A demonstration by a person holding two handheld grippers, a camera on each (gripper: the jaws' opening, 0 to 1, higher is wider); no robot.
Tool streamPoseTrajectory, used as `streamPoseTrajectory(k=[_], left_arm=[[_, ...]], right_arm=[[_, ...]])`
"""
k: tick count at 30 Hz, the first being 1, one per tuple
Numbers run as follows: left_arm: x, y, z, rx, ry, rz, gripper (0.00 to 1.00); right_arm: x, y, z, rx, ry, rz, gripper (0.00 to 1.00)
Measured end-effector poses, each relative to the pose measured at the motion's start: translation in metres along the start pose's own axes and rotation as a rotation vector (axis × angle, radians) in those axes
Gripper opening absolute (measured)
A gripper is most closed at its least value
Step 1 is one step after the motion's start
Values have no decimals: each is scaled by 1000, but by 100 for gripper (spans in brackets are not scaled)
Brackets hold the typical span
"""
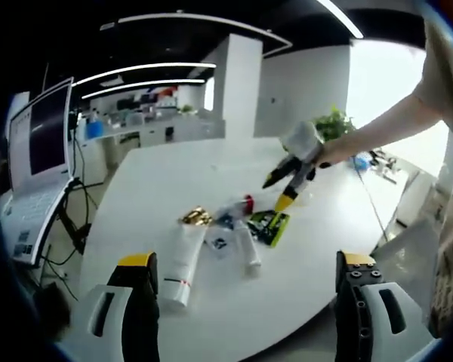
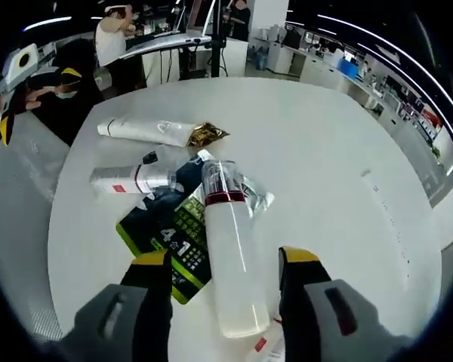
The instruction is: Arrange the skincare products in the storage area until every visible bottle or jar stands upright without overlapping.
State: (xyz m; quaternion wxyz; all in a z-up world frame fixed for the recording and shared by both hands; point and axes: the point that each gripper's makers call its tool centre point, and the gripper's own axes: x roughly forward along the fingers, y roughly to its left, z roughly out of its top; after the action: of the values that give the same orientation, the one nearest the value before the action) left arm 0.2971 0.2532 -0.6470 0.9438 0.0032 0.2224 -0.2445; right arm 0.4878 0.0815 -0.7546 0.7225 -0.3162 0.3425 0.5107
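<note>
White table, toppled bottle across green packet, tube beyond.

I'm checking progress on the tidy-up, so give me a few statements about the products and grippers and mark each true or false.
1. The clear bottle lies on its side between the right gripper fingers. True.
2. The white tube with the gold end stands upright. False: it lies flat on the white table.
3. The left gripper is shut on a product. False: its fingers stand wide apart with nothing between them.
4. A green and black packet lies partly under the clear bottle. True.
5. The products sit well apart from each other. False: several overlap in a pile.
</note>
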Motion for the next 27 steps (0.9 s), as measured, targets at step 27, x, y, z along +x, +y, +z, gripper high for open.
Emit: streamPoseTrajectory(k=[27], left_arm=[[-1,0,0,-9,-1,3,96]], right_arm=[[33,-11,3,22,100,50,38]])
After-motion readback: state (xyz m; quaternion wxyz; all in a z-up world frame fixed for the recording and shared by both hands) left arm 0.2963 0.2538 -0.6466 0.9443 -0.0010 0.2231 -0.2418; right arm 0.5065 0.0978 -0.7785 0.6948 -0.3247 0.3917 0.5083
